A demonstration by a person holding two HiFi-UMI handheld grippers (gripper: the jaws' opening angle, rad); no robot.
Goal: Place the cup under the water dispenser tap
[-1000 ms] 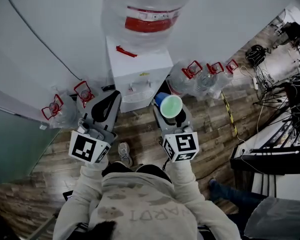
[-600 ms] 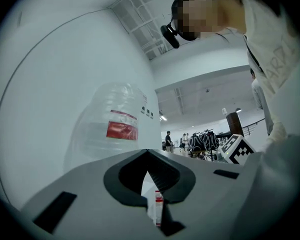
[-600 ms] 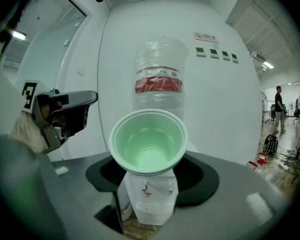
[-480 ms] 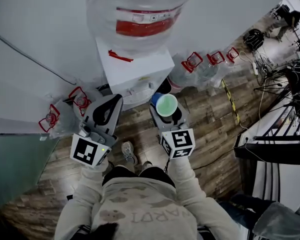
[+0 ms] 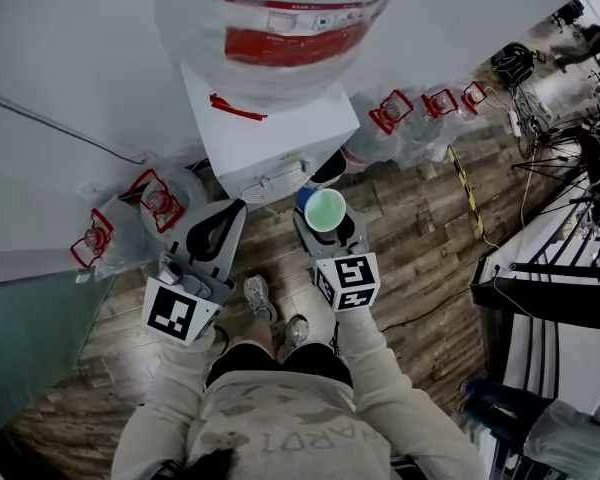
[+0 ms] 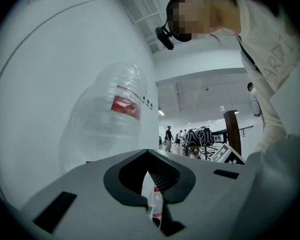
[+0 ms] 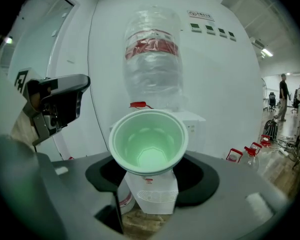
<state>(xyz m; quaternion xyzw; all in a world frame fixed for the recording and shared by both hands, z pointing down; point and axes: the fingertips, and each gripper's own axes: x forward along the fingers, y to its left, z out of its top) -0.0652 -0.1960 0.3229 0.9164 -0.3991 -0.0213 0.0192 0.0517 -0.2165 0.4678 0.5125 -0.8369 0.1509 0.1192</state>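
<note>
A pale green cup [image 5: 325, 209] [image 7: 149, 141] stands upright between the jaws of my right gripper [image 5: 323, 215] [image 7: 151, 183], which is shut on it. The cup hovers just in front of the white water dispenser [image 5: 270, 133] [image 7: 192, 124], to the right of its tap panel [image 5: 277, 178]. A big clear bottle with a red label [image 5: 280, 18] [image 7: 152, 59] [image 6: 107, 126] sits on top of the dispenser. My left gripper [image 5: 220, 223] [image 6: 152, 204] hangs left of the cup, jaws together and holding nothing.
Spare water bottles with red handles lie on the wooden floor left [image 5: 155, 198] and right [image 5: 390, 118] of the dispenser. A white wall runs behind. Tables and cables [image 5: 570, 228] crowd the right side. My shoes [image 5: 258, 296] are below the grippers.
Both grippers and the cup have come closer to the dispenser's front. The dispenser and its bottle now fill more of the head view.
</note>
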